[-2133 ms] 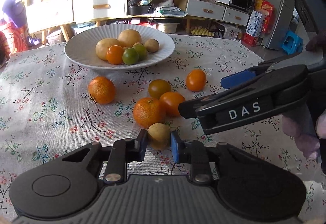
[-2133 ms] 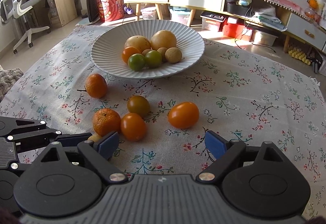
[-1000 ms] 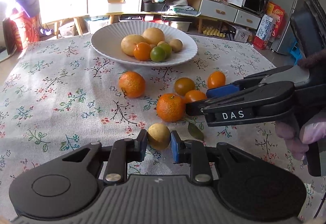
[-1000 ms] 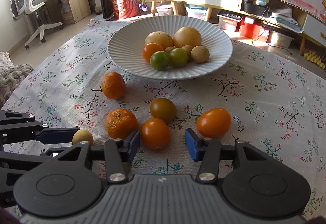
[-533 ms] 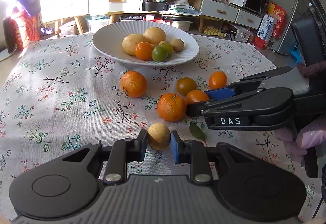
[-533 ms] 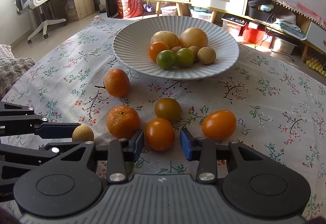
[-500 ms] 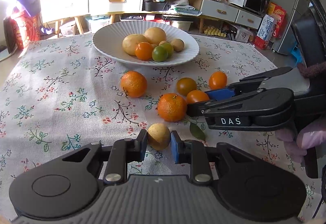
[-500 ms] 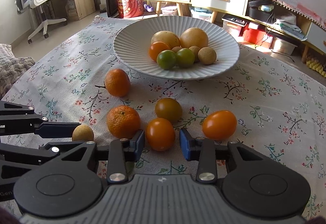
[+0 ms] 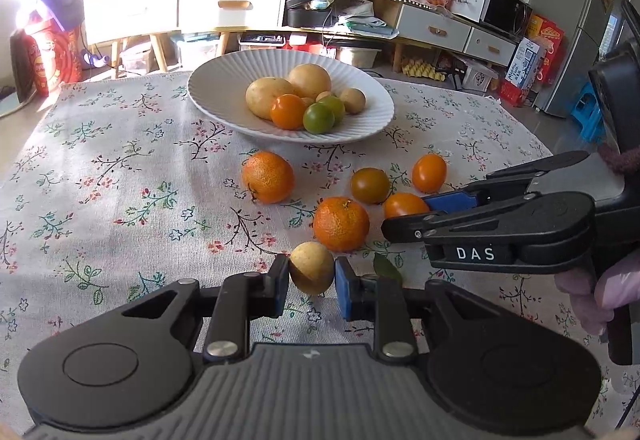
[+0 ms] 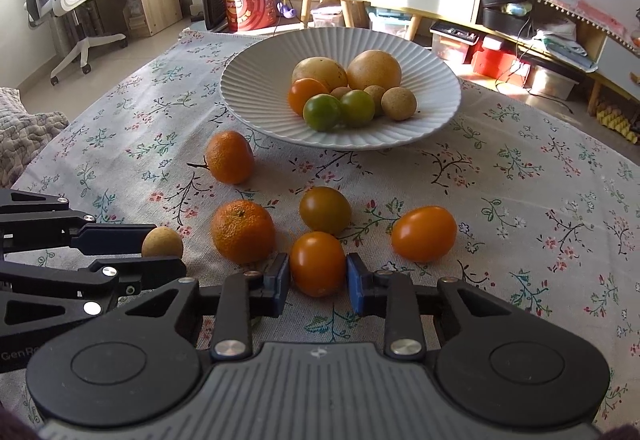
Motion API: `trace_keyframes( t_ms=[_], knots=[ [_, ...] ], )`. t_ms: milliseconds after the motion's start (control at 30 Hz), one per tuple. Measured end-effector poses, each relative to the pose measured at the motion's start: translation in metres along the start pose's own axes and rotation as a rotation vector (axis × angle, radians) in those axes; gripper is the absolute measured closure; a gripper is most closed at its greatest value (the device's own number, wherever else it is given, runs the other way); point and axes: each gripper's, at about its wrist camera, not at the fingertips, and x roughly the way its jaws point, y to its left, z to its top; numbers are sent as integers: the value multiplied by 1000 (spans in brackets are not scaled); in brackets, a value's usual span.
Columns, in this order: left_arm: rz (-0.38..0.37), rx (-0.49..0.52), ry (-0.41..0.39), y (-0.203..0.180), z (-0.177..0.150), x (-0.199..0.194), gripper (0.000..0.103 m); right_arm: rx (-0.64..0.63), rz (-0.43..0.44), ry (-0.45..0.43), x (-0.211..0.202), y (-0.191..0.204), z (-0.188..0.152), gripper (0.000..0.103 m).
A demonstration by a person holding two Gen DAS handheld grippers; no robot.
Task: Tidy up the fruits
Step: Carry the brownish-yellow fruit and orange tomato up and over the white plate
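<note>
So both hands are loaded up at once here. The left gripper (image 9: 311, 286) is clamped on a small tan fruit (image 9: 311, 267), pads touching it on both sides. The right gripper (image 10: 317, 284) has its pads right up against an orange tomato (image 10: 317, 263); looks pinched, though I can't swear the squeeze is full.

Where everything goes: the white ribbed plate (image 10: 256, 96) sits straight ahead of both grippers, well beyond the loose fruit, already holding a pile of yellow, green and orange pieces in the middle.

My tips for doing this step right:

- Lift straight up before heading forward. Just ahead and left of the right gripper is a mandarin (image 10: 243, 231), nearly touching the tomato, and a dark greenish tomato (image 10: 325, 210) sits directly ahead. Drag low and you'll probably bowl them around.
- Same deal for the left side: that mandarin is right in front of the tan fruit, slightly right.
- Tomatoes are soft and slick, so I'd go gentle on the squeeze and keep the fingers level.
- The two grippers are close side by side, so stagger them going to the plate.
- Release low over bare plate near the rim side, not on top of the pile, or stuff may roll out.
</note>
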Motion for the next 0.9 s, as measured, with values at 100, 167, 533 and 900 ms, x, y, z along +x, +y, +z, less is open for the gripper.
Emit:
trace_keyframes(
  t_ms=[100,167,533,900],
  knots=[
    [2,-6,-4,1,1,-1,88,12,-6,0,-4,0,0,76],
    [0,-17,-7,2,3,-2,88,20,-5,-4,-7,0,1,76],
    [-5,-62,-51,5,20,-5,88,73,22,-58,-25,-4,13,76],
    [1,-98,-98,11,41,-2,88,151,56,-103,-27,-14,31,76]
  ],
)
